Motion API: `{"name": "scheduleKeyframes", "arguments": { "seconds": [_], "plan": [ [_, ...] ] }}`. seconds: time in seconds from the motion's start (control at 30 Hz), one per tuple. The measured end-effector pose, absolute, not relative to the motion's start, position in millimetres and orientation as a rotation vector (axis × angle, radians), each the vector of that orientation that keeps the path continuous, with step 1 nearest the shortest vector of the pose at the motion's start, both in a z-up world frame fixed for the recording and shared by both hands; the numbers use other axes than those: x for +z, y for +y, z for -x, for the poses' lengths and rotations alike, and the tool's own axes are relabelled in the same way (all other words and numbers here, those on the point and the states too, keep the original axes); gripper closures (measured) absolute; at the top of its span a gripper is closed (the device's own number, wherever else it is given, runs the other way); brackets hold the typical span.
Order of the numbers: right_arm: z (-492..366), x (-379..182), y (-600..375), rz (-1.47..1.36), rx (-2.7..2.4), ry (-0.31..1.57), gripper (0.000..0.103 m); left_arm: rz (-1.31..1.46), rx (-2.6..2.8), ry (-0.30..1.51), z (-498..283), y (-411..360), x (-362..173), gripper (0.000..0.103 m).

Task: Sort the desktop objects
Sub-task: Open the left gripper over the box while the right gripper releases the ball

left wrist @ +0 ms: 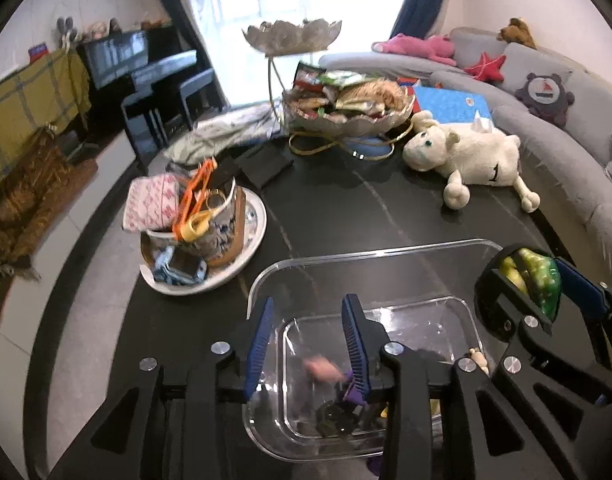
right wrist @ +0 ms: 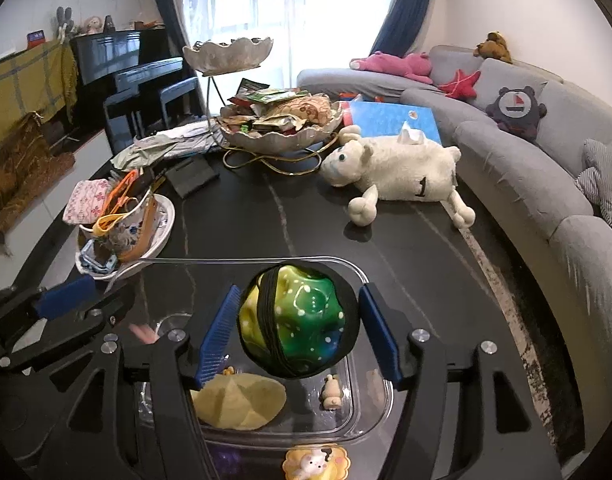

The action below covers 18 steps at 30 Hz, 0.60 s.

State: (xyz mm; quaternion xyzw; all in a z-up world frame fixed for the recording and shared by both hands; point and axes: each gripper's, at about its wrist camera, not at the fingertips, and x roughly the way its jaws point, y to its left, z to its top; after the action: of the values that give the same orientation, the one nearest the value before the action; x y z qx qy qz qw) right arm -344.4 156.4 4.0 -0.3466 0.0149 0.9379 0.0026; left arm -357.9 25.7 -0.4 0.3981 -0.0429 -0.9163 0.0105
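- Closest to the lens in the left wrist view is the left gripper (left wrist: 310,344), hanging over the near-left part of the clear plastic bin (left wrist: 262,280). Its blue pads stand a little apart with nothing pinched between them. A blurry pink item (left wrist: 322,368) sits just below the gap, so my guess is it's dropping or just landed in the bin.
- In the bin itself I can make out some dark bits with a purple piece (left wrist: 352,394) under the left gripper, then a pale yellow flat thing (right wrist: 238,400) and a tiny beige figurine (right wrist: 332,396) further right.
- Over on the right, the right gripper (right wrist: 302,324) is clamped on a green-yellow ball (right wrist: 298,320) in a black zip cover, pads on both of its sides, held above the bin and not touching the stuff below.
- Step in hand, as I read it: dumping small toys into the bin. Left side looks done with its drop, right side is lined up for its own.
- Next move probably needs the right jaws to spread so the ball falls inside the rim. It's round, so it could roll onto the figurine.
- Still unsorted on the black table (right wrist: 386,248): 1 white plush sheep (right wrist: 398,172) well beyond the bin, plus a cluttered dish (left wrist: 250,240) off to the left.
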Motion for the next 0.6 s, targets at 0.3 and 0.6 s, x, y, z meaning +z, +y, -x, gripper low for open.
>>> {"name": "scheduleKeyframes", "arguments": {
  "seconds": [0.3,0.6],
  "plan": [
    [329,27,156,1.041,2.977,0.038,0.042,-1.249,-2.883,0.024,350,11,15,0.05],
    [308,44,157,0.99,2.987,0.031,0.042,-1.181,-2.882,-0.07,326,18,38,0.05]
  ]
}}
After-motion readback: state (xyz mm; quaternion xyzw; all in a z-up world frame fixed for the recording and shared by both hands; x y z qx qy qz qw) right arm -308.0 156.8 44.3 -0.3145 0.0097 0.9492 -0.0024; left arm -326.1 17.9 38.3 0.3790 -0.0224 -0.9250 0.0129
